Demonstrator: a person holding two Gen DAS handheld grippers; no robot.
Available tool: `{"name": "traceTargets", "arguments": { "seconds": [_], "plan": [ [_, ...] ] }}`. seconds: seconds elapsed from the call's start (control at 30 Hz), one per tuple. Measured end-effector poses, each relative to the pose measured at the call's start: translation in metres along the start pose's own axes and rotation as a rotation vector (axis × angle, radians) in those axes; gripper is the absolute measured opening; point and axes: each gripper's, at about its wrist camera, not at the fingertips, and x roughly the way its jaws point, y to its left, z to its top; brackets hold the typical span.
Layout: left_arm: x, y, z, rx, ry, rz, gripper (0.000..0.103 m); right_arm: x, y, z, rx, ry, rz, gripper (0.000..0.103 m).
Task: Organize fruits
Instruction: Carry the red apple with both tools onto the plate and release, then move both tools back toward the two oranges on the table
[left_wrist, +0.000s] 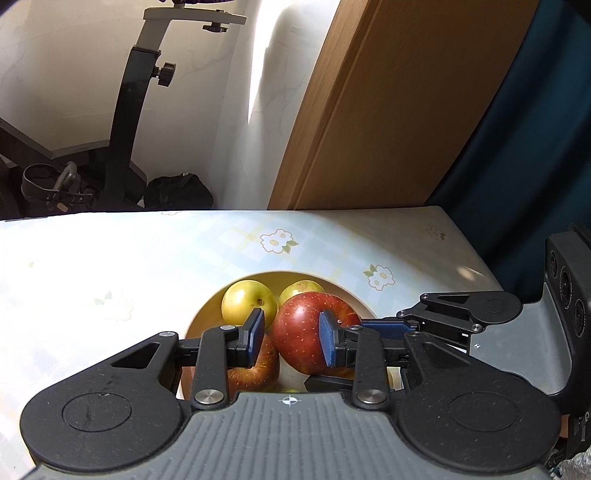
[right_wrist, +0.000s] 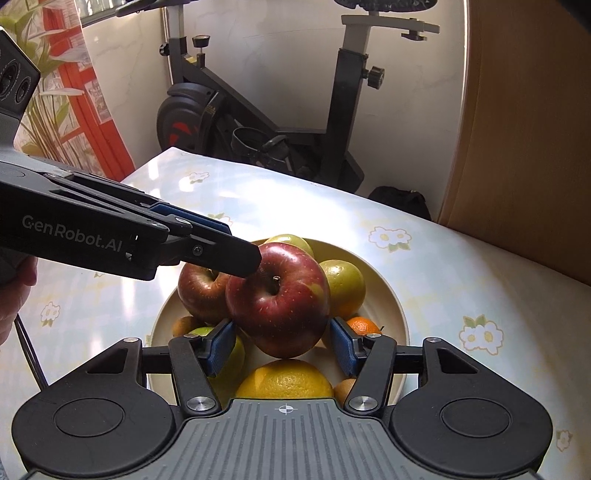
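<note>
A cream bowl (right_wrist: 391, 295) on the flowered table holds a pile of fruit. A big red apple (right_wrist: 277, 302) sits on top, also showing in the left wrist view (left_wrist: 303, 332). A second red apple (right_wrist: 199, 291) lies left of it, with yellow-green apples (right_wrist: 343, 284) behind, an orange (right_wrist: 284, 380) in front and a mandarin (right_wrist: 362, 325). My right gripper (right_wrist: 282, 347) is open, its blue pads on either side of the big apple's lower half. My left gripper (left_wrist: 291, 338) is open above the fruit, one pad against the big apple; it reaches in from the left in the right wrist view (right_wrist: 236, 258).
An exercise bike (right_wrist: 295, 110) stands beyond the table's far edge. A wooden panel (right_wrist: 524, 129) rises at the right, with a dark curtain (left_wrist: 535, 129) next to it. A black bag (right_wrist: 402, 201) lies on the floor.
</note>
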Motion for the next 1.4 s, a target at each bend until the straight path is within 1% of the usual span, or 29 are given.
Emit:
{"name": "traceTargets", "arguments": {
  "seconds": [0.1, 0.13, 0.3, 0.47, 0.63, 0.77, 0.97, 1.2, 1.4],
  "plan": [
    [-0.007, 0.002, -0.004, -0.013, -0.010, 0.003, 0.034, -0.004, -0.001, -0.005, 0.013, 0.000, -0.007, 0.053],
    [-0.009, 0.002, -0.006, -0.015, -0.013, 0.003, 0.034, -0.006, -0.002, -0.006, 0.022, -0.005, -0.005, 0.057],
    [-0.017, 0.000, -0.014, -0.001, -0.022, 0.028, 0.034, -0.012, -0.001, -0.009, 0.024, -0.004, -0.037, 0.056],
    [-0.029, -0.002, -0.023, 0.016, -0.040, 0.059, 0.034, -0.025, 0.002, -0.013, 0.043, -0.035, -0.054, 0.056],
    [-0.042, 0.000, -0.033, 0.027, -0.048, 0.084, 0.034, -0.041, 0.006, -0.025, 0.082, -0.067, -0.067, 0.056],
    [-0.052, 0.005, -0.046, 0.052, -0.036, 0.128, 0.034, -0.049, 0.008, -0.038, 0.137, -0.084, -0.083, 0.056],
    [-0.072, 0.020, -0.062, 0.040, -0.025, 0.171, 0.034, -0.055, 0.019, -0.056, 0.196, -0.074, -0.104, 0.056],
    [-0.083, 0.016, -0.085, 0.035, -0.027, 0.168, 0.035, -0.060, 0.037, -0.072, 0.220, -0.057, -0.118, 0.056],
    [-0.080, -0.002, -0.105, 0.071, -0.018, 0.155, 0.036, -0.066, 0.036, -0.081, 0.235, -0.044, -0.159, 0.056]
  ]
}}
